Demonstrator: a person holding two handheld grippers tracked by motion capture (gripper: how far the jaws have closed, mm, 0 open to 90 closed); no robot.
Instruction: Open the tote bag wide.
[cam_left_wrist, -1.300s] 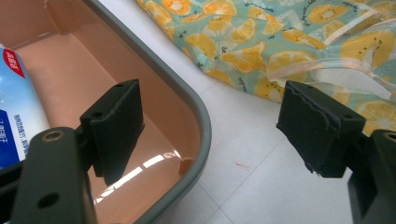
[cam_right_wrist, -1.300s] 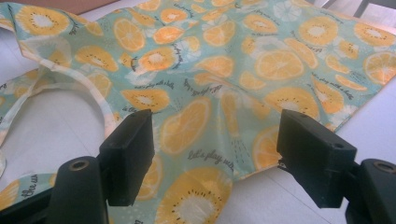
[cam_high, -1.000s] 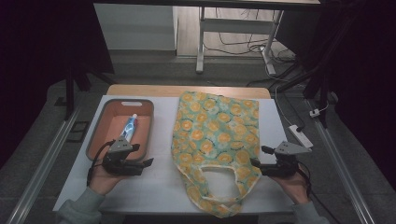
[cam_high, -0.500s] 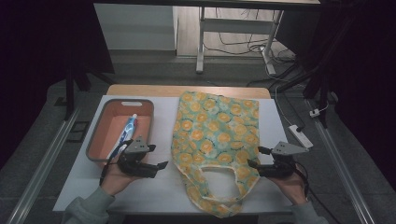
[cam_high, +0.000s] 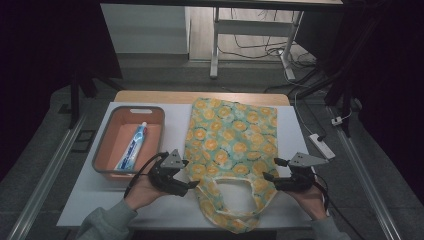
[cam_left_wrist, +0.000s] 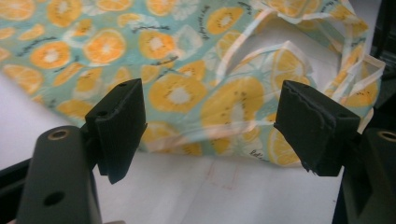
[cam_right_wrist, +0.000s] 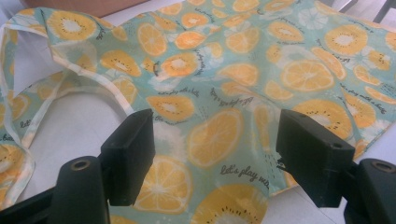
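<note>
Where both grippers flank it, tote bag (cam_high: 231, 145)

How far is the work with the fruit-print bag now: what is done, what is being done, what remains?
Done: nothing visible; the bag lies flat and the toothpaste is in the orange tray. In hand: the left gripper and right gripper stand open at the bag's handle end, gripping nothing. Left: taking hold of the bag.

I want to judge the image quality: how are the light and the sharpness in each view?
High view: dim, dark surroundings, soft detail, table lit. Left gripper view: bright, fruit-print bag slightly soft, left gripper jaws sharp. Right gripper view: evenly lit, print text readable.
</note>
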